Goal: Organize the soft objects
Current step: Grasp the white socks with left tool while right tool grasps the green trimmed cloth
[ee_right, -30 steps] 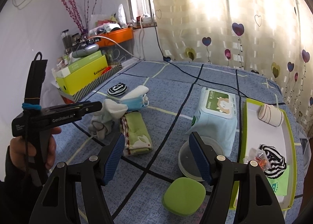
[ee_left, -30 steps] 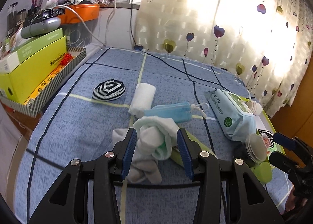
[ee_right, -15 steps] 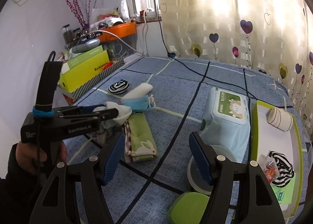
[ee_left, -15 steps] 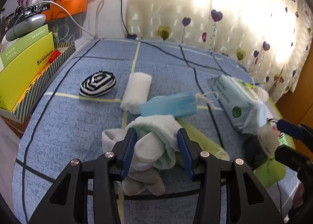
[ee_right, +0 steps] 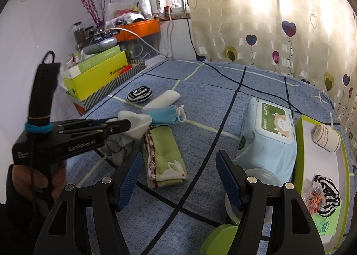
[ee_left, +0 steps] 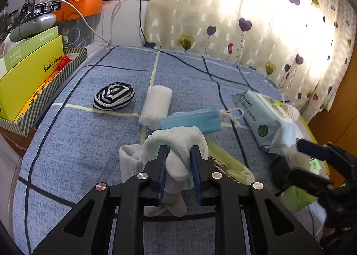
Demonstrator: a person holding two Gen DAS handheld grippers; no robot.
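Left wrist view has the left gripper [ee_left: 178, 165] pinching a bundle of white and mint socks [ee_left: 178, 139], its blue ribbed fingers [ee_left: 162, 170] pressed into the soft knit, the bundle raised off the blue checked bed [ee_left: 89, 139]. Just beyond lie a pleated face mask [ee_left: 191, 119], a rolled white cloth [ee_left: 156, 105] and a striped sock ball [ee_left: 113, 96]. From the right wrist, the right gripper [ee_right: 178, 177] hangs with fingers wide apart and empty above a folded green towel [ee_right: 165, 157], beside a crinkly wipes pack [ee_right: 267, 134]. A lime-rimmed tray [ee_right: 299, 154] sits at the bed's right edge.

"SHISHANGNE" — roughly — on the yellow box [ee_left: 29, 76]; "HUAYAO" on the wipes pack [ee_left: 263, 119]; "GenRobot.AI" on the left gripper [ee_right: 125, 124].
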